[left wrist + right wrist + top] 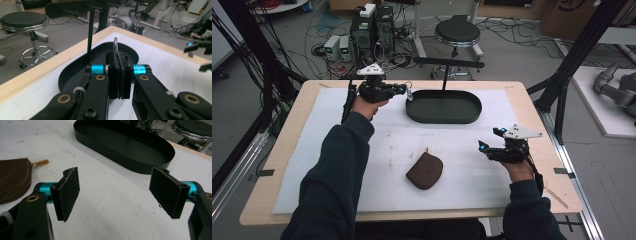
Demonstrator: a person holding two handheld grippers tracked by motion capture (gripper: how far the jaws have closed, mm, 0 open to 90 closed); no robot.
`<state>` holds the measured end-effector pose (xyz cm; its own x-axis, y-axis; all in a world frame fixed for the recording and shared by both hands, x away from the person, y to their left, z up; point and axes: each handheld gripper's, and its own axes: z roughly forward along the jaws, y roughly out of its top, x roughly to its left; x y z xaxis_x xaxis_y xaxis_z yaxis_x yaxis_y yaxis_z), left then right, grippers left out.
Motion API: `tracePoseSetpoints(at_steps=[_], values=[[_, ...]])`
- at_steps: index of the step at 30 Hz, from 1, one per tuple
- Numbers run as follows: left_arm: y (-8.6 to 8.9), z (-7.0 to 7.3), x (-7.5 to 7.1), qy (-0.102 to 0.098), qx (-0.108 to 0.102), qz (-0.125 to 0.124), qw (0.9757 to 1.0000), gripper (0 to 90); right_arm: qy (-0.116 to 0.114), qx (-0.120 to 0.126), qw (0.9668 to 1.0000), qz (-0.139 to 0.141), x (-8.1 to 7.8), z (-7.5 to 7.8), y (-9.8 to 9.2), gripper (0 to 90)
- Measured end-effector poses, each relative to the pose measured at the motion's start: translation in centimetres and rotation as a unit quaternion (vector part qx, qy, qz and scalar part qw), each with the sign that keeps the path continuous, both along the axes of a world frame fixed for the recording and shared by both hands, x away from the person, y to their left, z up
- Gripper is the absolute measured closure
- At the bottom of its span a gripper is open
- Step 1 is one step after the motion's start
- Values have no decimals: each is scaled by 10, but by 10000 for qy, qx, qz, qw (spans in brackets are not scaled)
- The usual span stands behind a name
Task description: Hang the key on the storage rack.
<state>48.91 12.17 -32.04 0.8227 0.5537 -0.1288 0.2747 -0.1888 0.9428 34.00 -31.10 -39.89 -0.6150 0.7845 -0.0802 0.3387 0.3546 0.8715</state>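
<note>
My left gripper [404,90] is clamped on a small metal ring [115,43]; the ring stands up between the pads, its top poking above them. I hold it over the near-left rim of the black tray [443,107], which sits at the far edge of the white mat [312,165], about mid-width. What hangs below the ring I cannot tell. My right gripper [490,140] hovers near the mat's right edge, jaws wide apart, nothing between them. The brown pouch [425,171] lies zipped near the mat's front edge, centre, well apart from both grippers.
</note>
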Motion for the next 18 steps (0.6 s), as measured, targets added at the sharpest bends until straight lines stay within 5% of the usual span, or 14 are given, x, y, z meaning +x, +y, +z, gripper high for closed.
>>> tracePoseSetpoints(at_steps=[10, 18], values=[[-20, 8, 47, 28, -57, 45, 10000, 880, -40, 83, 10000, -5, -2, 1, -3, 247], [-28, 3, 70, 184, -72, 148, 9997, 880, -32, 65, 10000, 62, -3, -2, -3, 247]])
